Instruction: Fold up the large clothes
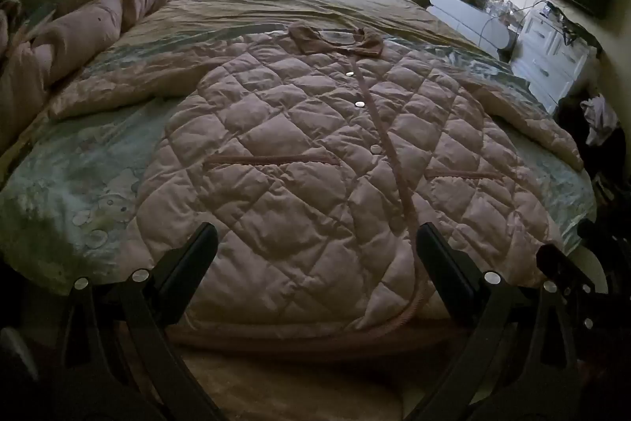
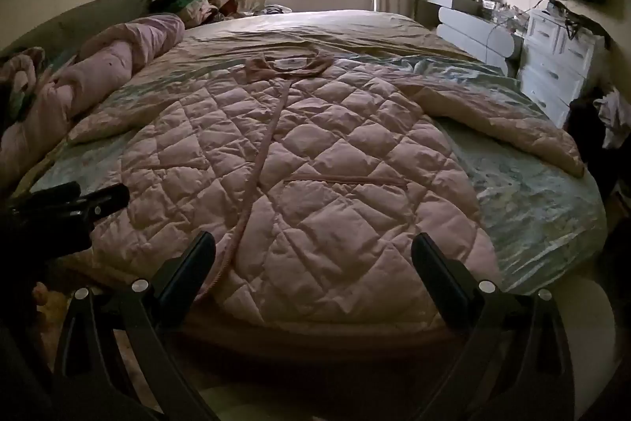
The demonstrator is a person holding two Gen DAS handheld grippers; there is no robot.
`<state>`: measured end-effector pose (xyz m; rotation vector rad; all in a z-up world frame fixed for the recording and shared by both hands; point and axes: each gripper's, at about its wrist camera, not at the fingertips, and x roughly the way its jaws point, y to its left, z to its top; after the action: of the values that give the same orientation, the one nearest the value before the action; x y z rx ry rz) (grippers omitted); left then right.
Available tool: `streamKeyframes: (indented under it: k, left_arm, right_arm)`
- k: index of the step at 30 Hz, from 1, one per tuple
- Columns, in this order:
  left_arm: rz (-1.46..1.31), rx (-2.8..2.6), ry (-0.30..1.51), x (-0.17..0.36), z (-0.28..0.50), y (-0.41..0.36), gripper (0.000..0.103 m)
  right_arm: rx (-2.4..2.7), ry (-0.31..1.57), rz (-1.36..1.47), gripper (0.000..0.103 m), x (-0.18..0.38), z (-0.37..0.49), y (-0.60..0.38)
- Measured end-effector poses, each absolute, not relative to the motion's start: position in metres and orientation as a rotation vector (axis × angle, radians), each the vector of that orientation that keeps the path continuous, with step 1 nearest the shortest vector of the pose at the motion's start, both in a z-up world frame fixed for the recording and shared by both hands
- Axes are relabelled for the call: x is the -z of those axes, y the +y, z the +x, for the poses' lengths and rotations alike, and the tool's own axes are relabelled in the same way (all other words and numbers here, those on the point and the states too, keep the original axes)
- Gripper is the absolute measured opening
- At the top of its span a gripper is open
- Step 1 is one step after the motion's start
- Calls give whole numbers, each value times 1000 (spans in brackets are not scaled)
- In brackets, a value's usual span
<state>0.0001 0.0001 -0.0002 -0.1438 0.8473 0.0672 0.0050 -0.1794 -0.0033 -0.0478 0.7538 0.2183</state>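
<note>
Bed (image 1: 98, 160): fills both views; pale green sheet, rumpled.

Coat (image 1: 315, 160): pink, quilted, laid flat and face up across the near half of the bed, collar (image 1: 335, 40) at the far end, hem at the near edge. Buttoned front runs down the middle. Left sleeve (image 1: 130, 85) angled out to the left, right sleeve (image 2: 504, 129) angled out to the right. No fold made yet.

Step, as judged: the start, coat spread and ready, first fold not begun. Next move likely calls for each gripper to go out to a sleeve or side edge, pinch the thick padding fully, and carry it in over the middle; bulky fabric may slip from a shallow pinch.

Left gripper (image 1: 315, 255): jaws fully spread, nothing between them, above the hem.

Right gripper (image 2: 313, 259): jaws likewise wide, empty, above the hem, to the right of the other.

Hidden or unclear: the hem's nearest edge behind the fingers; the right cuff runs close to the dark bed edge; the coat's back unseen; heap at far left (image 1: 79, 22) looks like rolled bedding, uncertain.
</note>
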Motion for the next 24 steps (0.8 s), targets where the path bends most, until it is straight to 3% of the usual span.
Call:
streamKeyframes:
  k: [24]
  left_arm:
    - [-139, -71, 838, -1, 0, 1, 94]
  right_arm:
    - [-223, 758, -37, 99, 3, 5, -178]
